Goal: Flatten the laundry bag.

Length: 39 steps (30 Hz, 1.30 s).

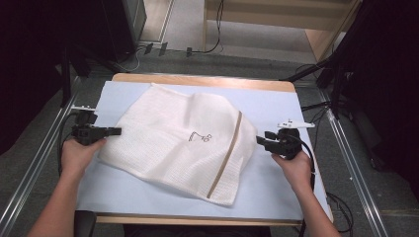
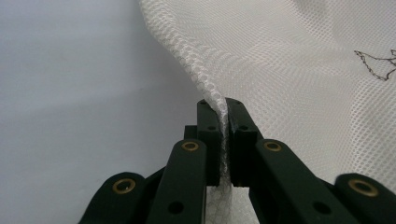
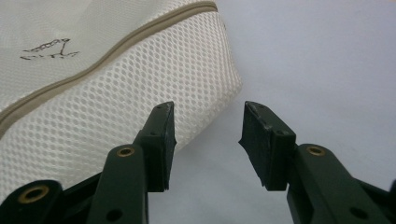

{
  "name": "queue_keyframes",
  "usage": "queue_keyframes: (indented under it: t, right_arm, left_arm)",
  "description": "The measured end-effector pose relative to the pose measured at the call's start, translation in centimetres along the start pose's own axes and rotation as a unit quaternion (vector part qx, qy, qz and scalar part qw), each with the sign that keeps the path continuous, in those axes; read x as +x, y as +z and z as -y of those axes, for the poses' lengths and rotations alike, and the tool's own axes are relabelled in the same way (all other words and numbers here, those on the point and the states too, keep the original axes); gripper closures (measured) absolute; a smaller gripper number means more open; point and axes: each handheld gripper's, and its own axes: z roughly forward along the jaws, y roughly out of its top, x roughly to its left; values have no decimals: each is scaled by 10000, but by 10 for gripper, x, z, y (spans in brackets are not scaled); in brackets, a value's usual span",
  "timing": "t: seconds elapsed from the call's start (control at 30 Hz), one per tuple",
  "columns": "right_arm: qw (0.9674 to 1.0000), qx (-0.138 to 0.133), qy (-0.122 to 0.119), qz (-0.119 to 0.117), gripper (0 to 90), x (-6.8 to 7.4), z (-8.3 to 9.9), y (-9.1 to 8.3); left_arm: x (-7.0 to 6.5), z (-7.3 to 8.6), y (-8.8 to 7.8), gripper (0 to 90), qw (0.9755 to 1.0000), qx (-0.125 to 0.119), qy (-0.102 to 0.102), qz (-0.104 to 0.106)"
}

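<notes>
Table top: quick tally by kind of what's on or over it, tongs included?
Mesh bag: 1
Blue mat: 1
Tongs: 2, left tongs shut on the bag edge, right tongs open beside the bag
Total: 4

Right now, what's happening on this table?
A person works a white mesh laundry bag lying on a pale blue mat with a hand-held gripper in each hand. The left gripper is shut on the bag's left edge, a fold of mesh pinched between its pads. The right gripper is open beside the bag's right end, near the tan strip, with nothing between its pads, so that side is not yet gripped.
</notes>
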Motion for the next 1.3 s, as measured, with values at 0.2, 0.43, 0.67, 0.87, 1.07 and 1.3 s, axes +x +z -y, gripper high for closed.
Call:
queue_keyframes:
  t: [0.2,0.43,0.67,0.87,1.07,1.3]
  right_arm:
    - [9998,-30,71,-187,405,6,-10,19]
    - [9981,296,185,-508,429,16,-10,53]
    - [9976,440,-51,-525,888,25,-17,59]
    - [9991,-71,-80,-406,900,16,-34,26]
    - [9997,-102,-81,-195,900,1,-34,-4]
    - [9980,473,115,-394,863,-3,-7,8]
  left_arm:
    - [4,10,-10,868,9998,17,-18,-196]
    - [9,15,-10,865,9997,58,-97,-210]
    - [11,17,-9,866,9997,90,-137,-170]
    - [7,15,-6,866,9998,86,-169,68]
    - [-17,3,-4,868,9980,-250,32,583]
    - [-1,6,-3,873,9999,94,-105,98]
